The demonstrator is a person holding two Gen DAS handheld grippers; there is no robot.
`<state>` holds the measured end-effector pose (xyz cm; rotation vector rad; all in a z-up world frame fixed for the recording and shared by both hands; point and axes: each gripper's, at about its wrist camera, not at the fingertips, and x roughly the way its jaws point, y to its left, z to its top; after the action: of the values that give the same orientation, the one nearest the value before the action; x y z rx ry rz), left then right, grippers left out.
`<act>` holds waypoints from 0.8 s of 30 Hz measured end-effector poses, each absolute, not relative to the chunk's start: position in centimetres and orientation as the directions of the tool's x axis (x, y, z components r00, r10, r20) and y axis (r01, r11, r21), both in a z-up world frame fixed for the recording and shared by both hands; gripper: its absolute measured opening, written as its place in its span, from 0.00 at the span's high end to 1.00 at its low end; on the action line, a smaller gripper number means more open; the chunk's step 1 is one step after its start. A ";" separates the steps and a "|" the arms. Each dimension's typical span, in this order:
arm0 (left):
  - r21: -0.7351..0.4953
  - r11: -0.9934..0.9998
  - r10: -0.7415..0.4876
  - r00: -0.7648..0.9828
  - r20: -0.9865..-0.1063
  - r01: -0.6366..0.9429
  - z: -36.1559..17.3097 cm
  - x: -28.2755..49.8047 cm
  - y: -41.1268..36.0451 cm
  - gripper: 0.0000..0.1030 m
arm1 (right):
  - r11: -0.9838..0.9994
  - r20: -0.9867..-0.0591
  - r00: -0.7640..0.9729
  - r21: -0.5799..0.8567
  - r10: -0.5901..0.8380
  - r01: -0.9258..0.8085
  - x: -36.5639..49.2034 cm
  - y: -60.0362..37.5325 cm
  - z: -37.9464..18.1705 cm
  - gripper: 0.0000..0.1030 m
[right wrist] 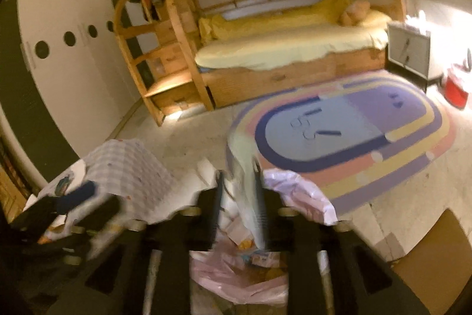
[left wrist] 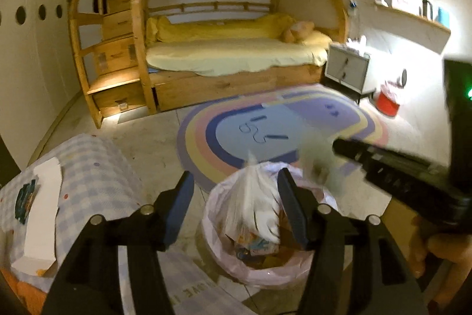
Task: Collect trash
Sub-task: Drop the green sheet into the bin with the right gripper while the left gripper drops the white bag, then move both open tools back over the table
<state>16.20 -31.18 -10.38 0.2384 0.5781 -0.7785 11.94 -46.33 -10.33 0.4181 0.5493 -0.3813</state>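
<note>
A trash bin lined with a pink bag [left wrist: 259,270] stands on the floor below both grippers, with wrappers inside. A clear plastic bag [left wrist: 253,205] sits upright in it. My left gripper [left wrist: 236,208] is open, its fingers either side of that clear bag without closing on it. My right gripper [right wrist: 239,197] is shut on a blurred pale piece of plastic trash [right wrist: 242,164] above the bin [right wrist: 236,276]. In the left wrist view the right gripper [left wrist: 333,155] comes in from the right holding that blurred trash [left wrist: 318,167].
A small table with a checked cloth [left wrist: 88,167] and a white box [left wrist: 44,214] stands left of the bin. A rainbow rug [left wrist: 280,132] lies ahead, with a bunk bed [left wrist: 230,55], a nightstand [left wrist: 348,70] and a red bucket [left wrist: 388,102] beyond.
</note>
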 end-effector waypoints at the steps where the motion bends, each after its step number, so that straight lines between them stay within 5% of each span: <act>1: -0.011 0.702 -0.590 0.573 -0.569 0.713 -10.1 16.4 -30.9 0.44 | 0.847 -0.570 0.788 0.279 -0.233 0.452 11.9 -46.1 -10.4 0.69; 24: -0.029 0.875 -0.424 0.734 -0.531 0.484 -5.5 13.1 -12.3 0.41 | 0.944 -0.521 0.852 0.252 -0.053 0.213 12.0 -31.3 -2.0 0.69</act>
<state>13.15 -12.34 -5.49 0.1142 0.5554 -0.5001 11.97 -31.27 -2.03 0.3089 0.5345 -0.1426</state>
